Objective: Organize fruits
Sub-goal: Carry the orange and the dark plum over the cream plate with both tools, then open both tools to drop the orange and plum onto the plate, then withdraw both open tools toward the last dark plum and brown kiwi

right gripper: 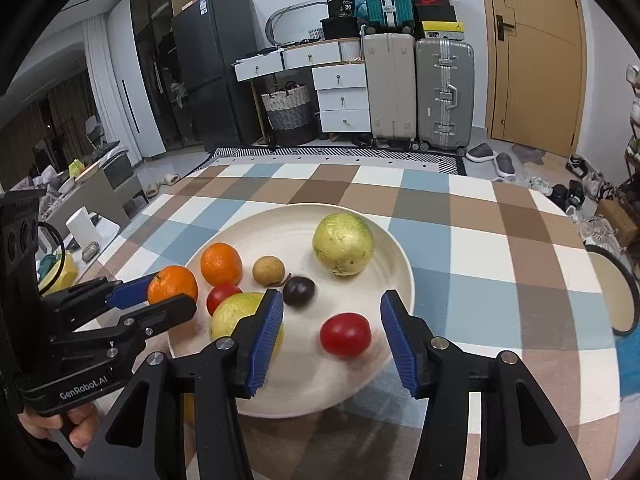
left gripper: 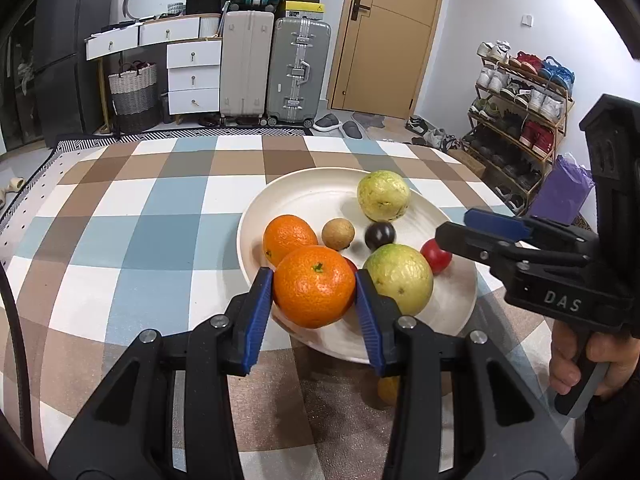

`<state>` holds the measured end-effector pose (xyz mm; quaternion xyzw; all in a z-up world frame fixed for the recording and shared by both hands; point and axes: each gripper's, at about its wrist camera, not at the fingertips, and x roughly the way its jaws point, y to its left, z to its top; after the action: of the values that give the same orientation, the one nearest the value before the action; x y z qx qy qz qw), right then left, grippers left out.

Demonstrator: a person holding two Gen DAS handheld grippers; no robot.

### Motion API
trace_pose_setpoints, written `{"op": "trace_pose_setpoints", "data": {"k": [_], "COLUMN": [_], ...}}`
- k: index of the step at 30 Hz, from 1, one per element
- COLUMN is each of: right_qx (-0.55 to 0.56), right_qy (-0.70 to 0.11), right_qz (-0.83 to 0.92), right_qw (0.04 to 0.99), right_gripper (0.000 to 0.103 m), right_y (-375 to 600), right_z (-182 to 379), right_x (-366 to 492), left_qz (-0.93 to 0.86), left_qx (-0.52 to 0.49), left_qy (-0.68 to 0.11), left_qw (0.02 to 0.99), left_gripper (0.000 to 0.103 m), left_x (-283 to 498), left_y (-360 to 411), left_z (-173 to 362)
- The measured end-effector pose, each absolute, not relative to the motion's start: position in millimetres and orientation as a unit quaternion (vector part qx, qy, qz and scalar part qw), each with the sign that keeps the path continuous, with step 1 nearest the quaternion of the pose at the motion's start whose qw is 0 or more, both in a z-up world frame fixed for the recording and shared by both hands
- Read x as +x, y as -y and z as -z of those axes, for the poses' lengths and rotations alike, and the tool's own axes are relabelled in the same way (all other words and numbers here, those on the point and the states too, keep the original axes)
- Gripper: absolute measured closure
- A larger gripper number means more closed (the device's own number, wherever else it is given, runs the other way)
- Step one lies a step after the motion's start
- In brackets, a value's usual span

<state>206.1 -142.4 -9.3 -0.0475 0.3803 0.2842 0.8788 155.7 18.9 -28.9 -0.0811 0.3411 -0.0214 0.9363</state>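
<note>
A cream plate (left gripper: 304,196) on the checked tablecloth holds two green guavas (left gripper: 383,195) (left gripper: 400,278), an orange (left gripper: 289,238), a brown round fruit (left gripper: 338,234), a dark plum (left gripper: 379,235) and a red tomato (left gripper: 436,256). My left gripper (left gripper: 314,276) is shut on a second orange (left gripper: 314,292) over the plate's near left rim. In the right wrist view my right gripper (right gripper: 331,298) stands open over the plate (right gripper: 280,232). The red tomato (right gripper: 345,335) lies between its blue pads, touching neither. Another tomato (right gripper: 222,296) sits behind the near guava (right gripper: 232,314).
A small yellow-orange fruit (left gripper: 388,390) lies on the cloth just in front of the plate, partly hidden by my left finger. A person's hand (left gripper: 576,364) holds the right gripper's handle. A round stool (right gripper: 612,292) stands past the table's right edge.
</note>
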Motion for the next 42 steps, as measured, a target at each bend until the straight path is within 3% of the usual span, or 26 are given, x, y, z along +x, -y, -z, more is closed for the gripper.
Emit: {"op": "trace_pose_setpoints", "data": {"k": [3, 19, 24, 31, 42], "right_qx": [-0.041, -0.018, -0.015, -0.018, -0.042], "right_qy": [-0.375, -0.382, -0.382, -0.37, -0.371], "right_qz": [-0.281, -0.281, -0.277, -0.283, -0.303], "right_qw": [0.883, 0.88, 0.882, 0.885, 0.877], "right_gripper": [0.025, 0.017, 0.015, 0.0, 0.0], "right_y": [150, 172, 179, 184, 184], "right_z": [9, 13, 13, 10, 13], "right_x": [203, 192, 181, 161, 129], "left_qz": [0.022, 0.02, 0.003, -0.008, -0.01], "left_qx": [-0.08, -0.073, -0.069, -0.081, -0.066], "left_qy": [-0.344, -0.356, -0.341, -0.324, -0.322], "left_qw": [0.935, 0.932, 0.937, 0.943, 0.944], "left_gripper": [0.065, 0.062, 0.026, 0.002, 0.001], "left_x": [157, 159, 150, 127, 78], "left_y": [-18, -15, -18, -28, -16], "left_z": [30, 34, 28, 16, 14]}}
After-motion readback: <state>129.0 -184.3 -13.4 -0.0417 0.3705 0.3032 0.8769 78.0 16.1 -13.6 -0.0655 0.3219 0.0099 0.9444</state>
